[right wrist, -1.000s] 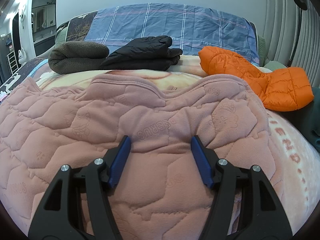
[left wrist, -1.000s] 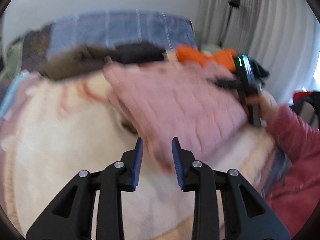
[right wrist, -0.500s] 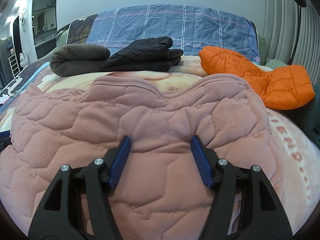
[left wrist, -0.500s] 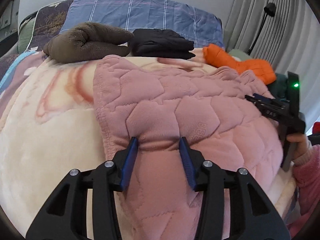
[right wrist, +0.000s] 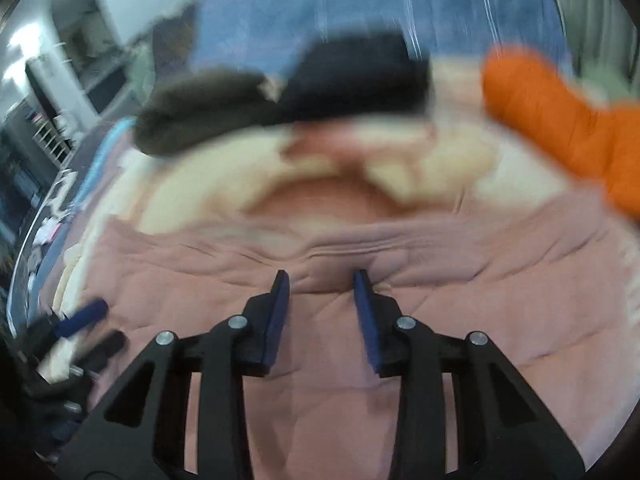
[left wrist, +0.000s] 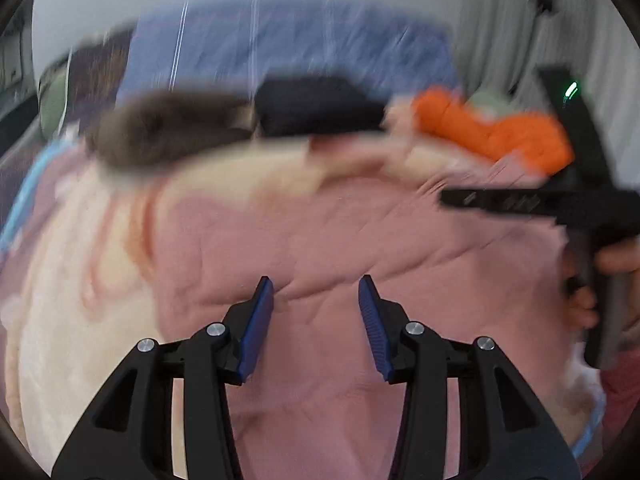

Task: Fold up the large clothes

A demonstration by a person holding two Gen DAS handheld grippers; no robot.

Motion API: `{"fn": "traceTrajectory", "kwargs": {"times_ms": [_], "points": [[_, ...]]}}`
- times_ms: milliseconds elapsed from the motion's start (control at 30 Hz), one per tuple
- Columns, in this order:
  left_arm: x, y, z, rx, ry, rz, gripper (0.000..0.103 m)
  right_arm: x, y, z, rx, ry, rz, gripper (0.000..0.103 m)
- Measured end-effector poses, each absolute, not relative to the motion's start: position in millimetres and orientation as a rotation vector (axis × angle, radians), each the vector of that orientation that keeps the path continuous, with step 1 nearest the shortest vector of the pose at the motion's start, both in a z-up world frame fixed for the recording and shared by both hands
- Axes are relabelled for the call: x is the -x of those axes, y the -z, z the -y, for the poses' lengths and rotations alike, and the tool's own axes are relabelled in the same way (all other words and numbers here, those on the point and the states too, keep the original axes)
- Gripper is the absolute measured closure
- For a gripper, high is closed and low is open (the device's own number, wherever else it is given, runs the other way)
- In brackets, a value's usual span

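Note:
A large pink quilted garment (left wrist: 360, 240) lies spread on a cream blanket (left wrist: 72, 320) on the bed; it also fills the right wrist view (right wrist: 440, 300). My left gripper (left wrist: 316, 296) hangs open over the garment's left part, nothing between its blue pads. My right gripper (right wrist: 322, 284) is open, its tips at a bunched fold of the pink cloth; whether it pinches the cloth I cannot tell. The right gripper's body also shows in the left wrist view (left wrist: 560, 200), and the left gripper's tips show in the right wrist view (right wrist: 80, 316). Both views are motion-blurred.
At the back of the bed lie a brown folded garment (left wrist: 168, 132), a black folded garment (left wrist: 316, 108) and an orange puffer jacket (left wrist: 492, 132), in front of a blue plaid pillow (left wrist: 280, 40). Grey curtains (left wrist: 500, 20) hang at right.
Both grippers have swung, blurring the views. The right gripper's jaws have narrowed and now point at a fold of the garment. The left gripper stays open over the pink cloth.

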State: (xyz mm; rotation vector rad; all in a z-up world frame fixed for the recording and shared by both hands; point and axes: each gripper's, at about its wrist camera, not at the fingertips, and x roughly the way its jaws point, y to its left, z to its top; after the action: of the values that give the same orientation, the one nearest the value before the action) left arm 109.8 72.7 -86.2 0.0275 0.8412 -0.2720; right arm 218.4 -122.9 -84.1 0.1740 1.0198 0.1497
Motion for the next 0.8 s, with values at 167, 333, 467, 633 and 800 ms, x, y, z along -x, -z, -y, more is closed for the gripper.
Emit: {"fn": "traceTrajectory", "kwargs": {"times_ms": [167,333,467,633,800], "points": [[-105.4,104.5,-84.7,0.018,0.325,-0.760,0.055,-231.5,116.6,124.4,-0.183,-0.140,-1.016,0.071],[-104.8,105.6,-79.4,-0.024,0.310,-0.742,0.054,-230.7,118.3,115.5,-0.127,-0.121,-0.995,0.070],[-104.8,104.9,-79.7,-0.020,0.312,-0.735,0.054,-228.4,112.8,116.9,-0.123,-0.125,-0.965,0.069],[-102.8,106.8,-79.5,-0.031,0.314,-0.721,0.054,-168.8,69.6,117.8,-0.158,-0.034,-0.882,0.050],[-100.6,106.0,-78.1,-0.047,0.303,-0.715,0.054,-97.7,63.8,113.8,-0.146,-0.080,-0.831,0.047]]}}
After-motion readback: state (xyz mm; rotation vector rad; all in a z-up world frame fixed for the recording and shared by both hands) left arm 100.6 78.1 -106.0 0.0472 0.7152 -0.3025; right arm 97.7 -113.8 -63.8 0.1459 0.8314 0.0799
